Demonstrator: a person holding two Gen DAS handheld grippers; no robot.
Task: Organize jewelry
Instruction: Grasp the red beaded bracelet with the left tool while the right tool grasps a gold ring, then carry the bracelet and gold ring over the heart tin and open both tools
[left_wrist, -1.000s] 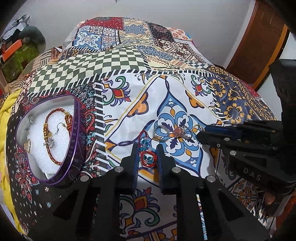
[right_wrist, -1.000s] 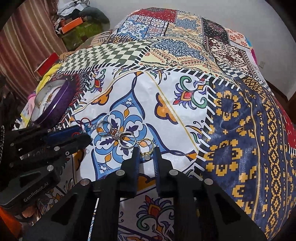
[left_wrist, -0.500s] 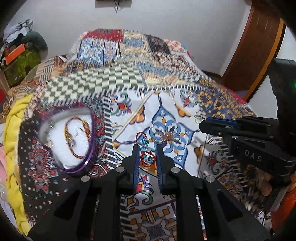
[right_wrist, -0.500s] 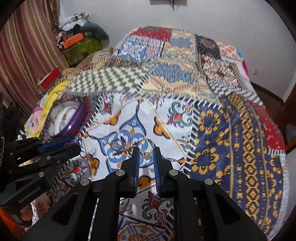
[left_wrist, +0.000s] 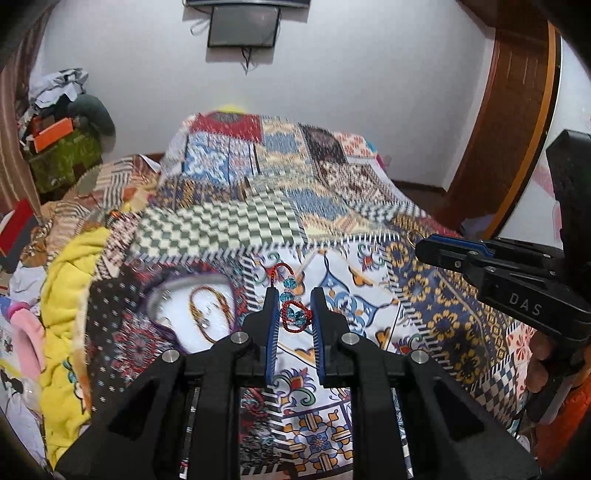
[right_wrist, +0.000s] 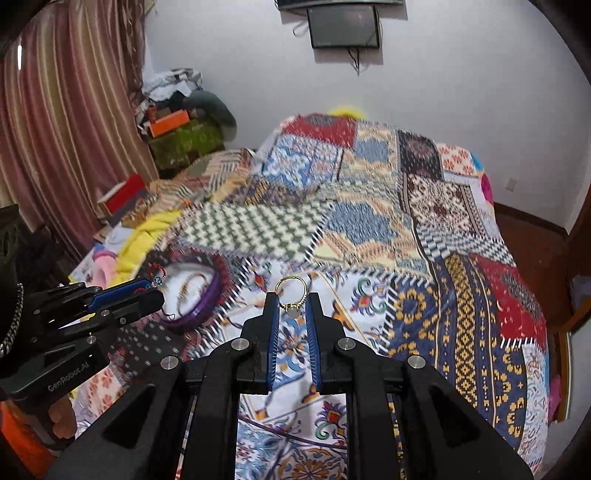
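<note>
My left gripper (left_wrist: 293, 299) is shut on a red beaded earring (left_wrist: 293, 314) with blue crystals, held high above the patchwork bedspread (left_wrist: 258, 214). My right gripper (right_wrist: 293, 302) is shut on a gold ring (right_wrist: 291, 291), also lifted well clear of the bed. A purple heart-shaped tin (left_wrist: 192, 314) with a white foam lining lies open on the bed, down-left of the left gripper, and holds a beaded bracelet and small earrings. In the right wrist view the tin (right_wrist: 192, 295) sits left of the ring, beside the left gripper (right_wrist: 147, 291).
A yellow blanket (left_wrist: 70, 280) bunches at the bed's left edge. Piled clothes and boxes (right_wrist: 177, 125) stand by the striped curtain. A screen (right_wrist: 345, 26) hangs on the white wall; a wooden door frame (left_wrist: 517, 122) is at right.
Both grippers rose away from the bedspread, the left carrying the red earring and the right carrying the gold ring. The silver rings left on the cloth are out of view now.
</note>
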